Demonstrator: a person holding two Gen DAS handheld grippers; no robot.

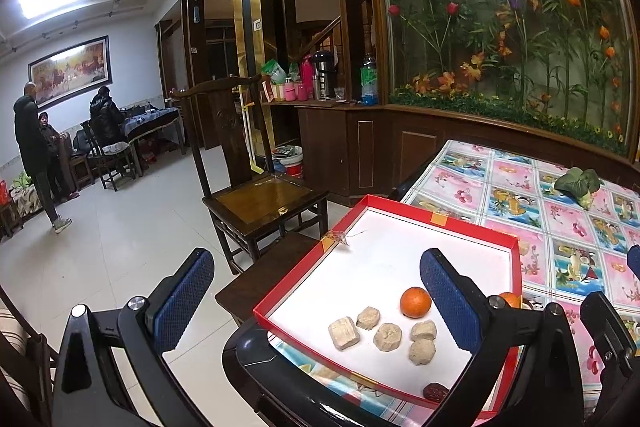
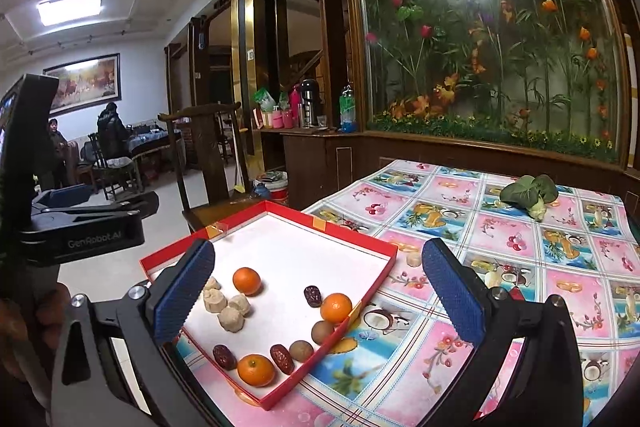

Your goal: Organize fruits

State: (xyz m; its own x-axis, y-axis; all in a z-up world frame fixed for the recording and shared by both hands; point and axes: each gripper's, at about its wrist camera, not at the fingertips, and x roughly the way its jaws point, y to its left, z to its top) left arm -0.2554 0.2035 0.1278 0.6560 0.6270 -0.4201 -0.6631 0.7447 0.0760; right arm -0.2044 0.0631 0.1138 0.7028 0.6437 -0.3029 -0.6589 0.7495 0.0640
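Note:
A red-rimmed white tray (image 2: 356,233) lies on the table's left end. It holds three oranges (image 2: 247,281), several pale banana chunks (image 2: 231,319), dark red dates (image 2: 312,295) and two brown longans (image 2: 322,331). My right gripper (image 2: 316,301) hangs open over the tray's near side with nothing between its blue pads. The left gripper (image 1: 316,307) also stands open, its right finger (image 1: 450,301) over the tray (image 1: 436,217) next to an orange (image 1: 415,302) and banana chunks (image 1: 387,336). In the right wrist view the left gripper's body shows at far left, held by a hand.
A flowered cloth (image 2: 520,239) covers the table; a leafy green vegetable (image 2: 530,193) lies at its far right and a pale chunk (image 2: 414,259) sits outside the tray. A wooden chair (image 1: 256,195) stands left of the table. People stand at the far left of the room.

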